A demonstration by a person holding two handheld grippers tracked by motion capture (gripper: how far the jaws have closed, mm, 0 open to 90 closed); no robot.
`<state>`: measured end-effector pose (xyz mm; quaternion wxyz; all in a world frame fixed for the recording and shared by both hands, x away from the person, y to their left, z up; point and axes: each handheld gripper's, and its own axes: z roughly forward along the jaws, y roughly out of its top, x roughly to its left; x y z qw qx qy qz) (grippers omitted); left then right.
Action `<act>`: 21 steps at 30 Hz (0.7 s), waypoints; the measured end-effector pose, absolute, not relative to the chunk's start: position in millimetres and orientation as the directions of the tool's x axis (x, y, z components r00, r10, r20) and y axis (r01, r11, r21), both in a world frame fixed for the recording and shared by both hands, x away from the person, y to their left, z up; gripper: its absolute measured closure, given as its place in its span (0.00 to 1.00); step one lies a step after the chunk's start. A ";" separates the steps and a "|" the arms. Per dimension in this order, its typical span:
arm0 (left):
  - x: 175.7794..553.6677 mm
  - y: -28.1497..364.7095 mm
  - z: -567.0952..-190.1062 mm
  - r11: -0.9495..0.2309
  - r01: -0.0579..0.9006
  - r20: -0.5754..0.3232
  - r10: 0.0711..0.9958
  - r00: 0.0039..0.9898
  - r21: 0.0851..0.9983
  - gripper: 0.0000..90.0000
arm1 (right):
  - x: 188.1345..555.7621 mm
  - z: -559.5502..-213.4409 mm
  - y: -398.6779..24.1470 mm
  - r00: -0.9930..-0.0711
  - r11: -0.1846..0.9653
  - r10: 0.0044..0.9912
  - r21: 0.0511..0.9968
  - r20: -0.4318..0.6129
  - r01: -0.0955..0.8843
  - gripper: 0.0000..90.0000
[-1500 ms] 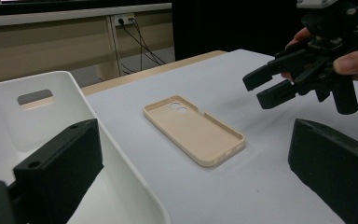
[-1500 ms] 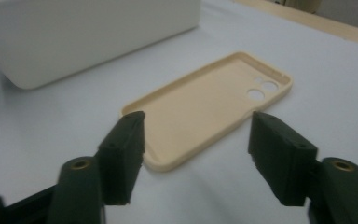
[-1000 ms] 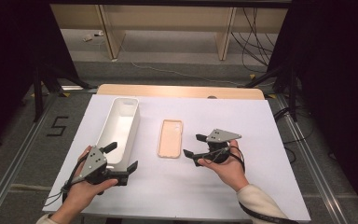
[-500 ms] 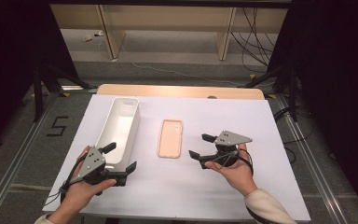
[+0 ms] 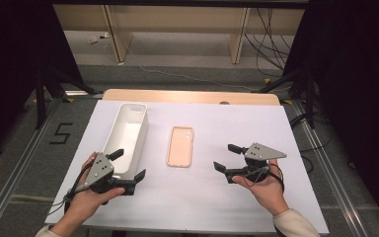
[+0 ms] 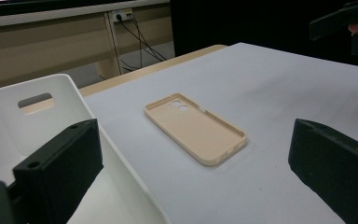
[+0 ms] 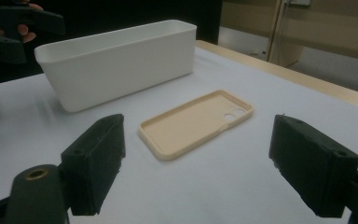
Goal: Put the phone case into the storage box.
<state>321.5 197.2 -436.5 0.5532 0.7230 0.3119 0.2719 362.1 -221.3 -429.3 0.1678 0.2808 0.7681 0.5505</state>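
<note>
A beige phone case [image 5: 180, 146] lies hollow side up in the middle of the white table top [image 5: 202, 202]. To its left stands a long white bin [image 5: 126, 134], and nothing is inside it. My left gripper [image 5: 127, 164] is open at the bin's near end, one jaw over the bin's rim. In the left gripper view the phone case [image 6: 196, 128] lies ahead between the wide jaws of the left gripper [image 6: 193, 184], with the bin [image 6: 37, 126] at the left. My right gripper [image 5: 227, 157] is open to the right of the case, pointing at it. The right gripper [image 7: 204, 175] frames the case [image 7: 196, 123] and the bin [image 7: 121, 60].
A wooden table edge [image 5: 192, 96] runs along the far side of the white top. Beyond it are a grey floor, desk legs and cables [image 5: 271, 29]. Metal rails [image 5: 24, 163] flank the table. In the right gripper view the left gripper [image 7: 9, 28] shows at the far left.
My right gripper has drifted to the right, a little farther from the phone case, still open. The left gripper, the case and the bin have stayed put.
</note>
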 end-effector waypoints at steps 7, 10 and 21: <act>325.5 190.4 -433.6 -0.228 0.142 0.074 0.736 0.673 0.963 0.04 | 355.1 -432.2 -233.9 -0.781 0.210 0.622 0.948 0.058 0.239 0.21; 329.0 187.3 -432.1 -0.241 0.143 0.083 0.730 0.678 0.960 0.04 | 352.3 -430.4 -239.1 -0.769 0.213 0.637 0.947 0.051 0.239 0.21; 335.9 181.7 -430.9 -0.243 0.163 0.067 0.724 0.687 0.956 0.04 | 341.8 -431.6 -249.0 -0.762 0.217 0.645 0.944 0.052 0.249 0.21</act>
